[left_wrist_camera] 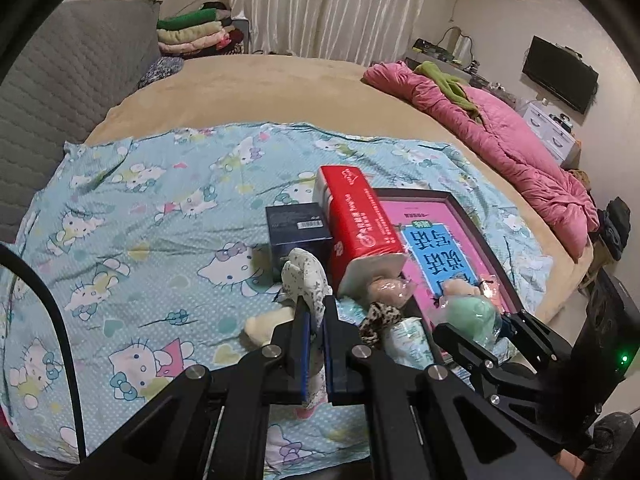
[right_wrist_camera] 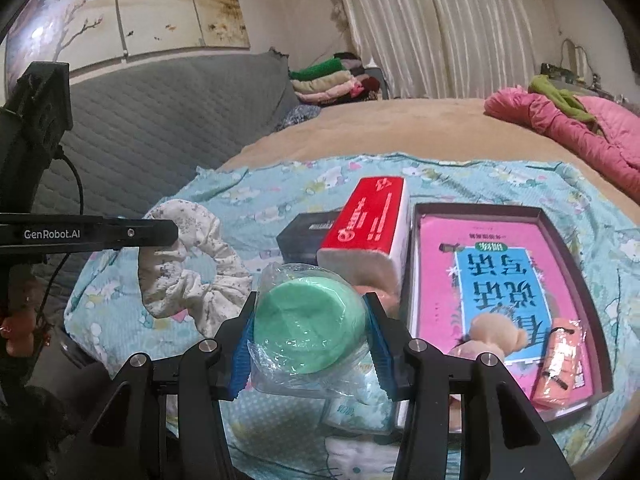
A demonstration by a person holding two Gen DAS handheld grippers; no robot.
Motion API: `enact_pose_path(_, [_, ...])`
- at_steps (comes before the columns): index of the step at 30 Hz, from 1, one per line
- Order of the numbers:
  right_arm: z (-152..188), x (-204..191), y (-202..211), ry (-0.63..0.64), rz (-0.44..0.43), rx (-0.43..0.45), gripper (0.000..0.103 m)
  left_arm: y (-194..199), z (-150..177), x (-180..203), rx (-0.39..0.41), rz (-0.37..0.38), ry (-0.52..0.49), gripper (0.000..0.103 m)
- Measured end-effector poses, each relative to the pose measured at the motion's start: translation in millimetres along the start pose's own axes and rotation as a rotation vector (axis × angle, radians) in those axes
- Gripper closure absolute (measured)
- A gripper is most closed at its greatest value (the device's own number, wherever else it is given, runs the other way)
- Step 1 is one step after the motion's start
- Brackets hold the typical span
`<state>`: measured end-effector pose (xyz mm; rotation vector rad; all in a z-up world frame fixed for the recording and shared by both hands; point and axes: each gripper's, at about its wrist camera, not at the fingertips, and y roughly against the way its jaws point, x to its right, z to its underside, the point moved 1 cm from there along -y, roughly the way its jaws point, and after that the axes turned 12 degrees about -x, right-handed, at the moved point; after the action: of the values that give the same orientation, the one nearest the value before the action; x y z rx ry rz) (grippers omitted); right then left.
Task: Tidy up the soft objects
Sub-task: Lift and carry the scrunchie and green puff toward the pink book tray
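My left gripper (left_wrist_camera: 316,320) is shut on a white floral scrunchie (left_wrist_camera: 306,276) and holds it above the Hello Kitty sheet; the scrunchie also shows in the right wrist view (right_wrist_camera: 192,264), hanging from the left gripper's finger (right_wrist_camera: 120,234). My right gripper (right_wrist_camera: 310,320) is shut on a green sponge in clear plastic wrap (right_wrist_camera: 308,322); the sponge also shows in the left wrist view (left_wrist_camera: 472,312). A dark tray (right_wrist_camera: 552,216) holds a pink book (right_wrist_camera: 500,280), a small plush bear (right_wrist_camera: 496,336) and an orange wrapped item (right_wrist_camera: 560,364).
A red tissue pack (right_wrist_camera: 368,224) and a dark blue box (left_wrist_camera: 296,228) lie on the blue sheet (left_wrist_camera: 160,208) beside the tray. A leopard scrunchie (left_wrist_camera: 378,318), a cream plush (left_wrist_camera: 264,324) and a tissue packet (left_wrist_camera: 408,340) lie nearby. A pink quilt (left_wrist_camera: 500,128) lies at the bed's right.
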<state>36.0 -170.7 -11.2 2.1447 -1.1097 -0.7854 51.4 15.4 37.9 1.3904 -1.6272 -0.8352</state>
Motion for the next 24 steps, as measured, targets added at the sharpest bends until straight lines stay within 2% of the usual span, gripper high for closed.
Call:
enact_pose_path(13, [-5.8, 32.3, 29.6, -0.081, 0.042, 0.088, 0.052, 10.3, -14.2, 49.5, 0.019, 0.000, -0.069, 0.098])
enact_pose_path(24, [1.4, 95.4, 59.0, -0.230, 0.168, 0.158, 0.052, 3.4, -34.8, 114.9, 0.028, 0.071, -0.155, 0.098])
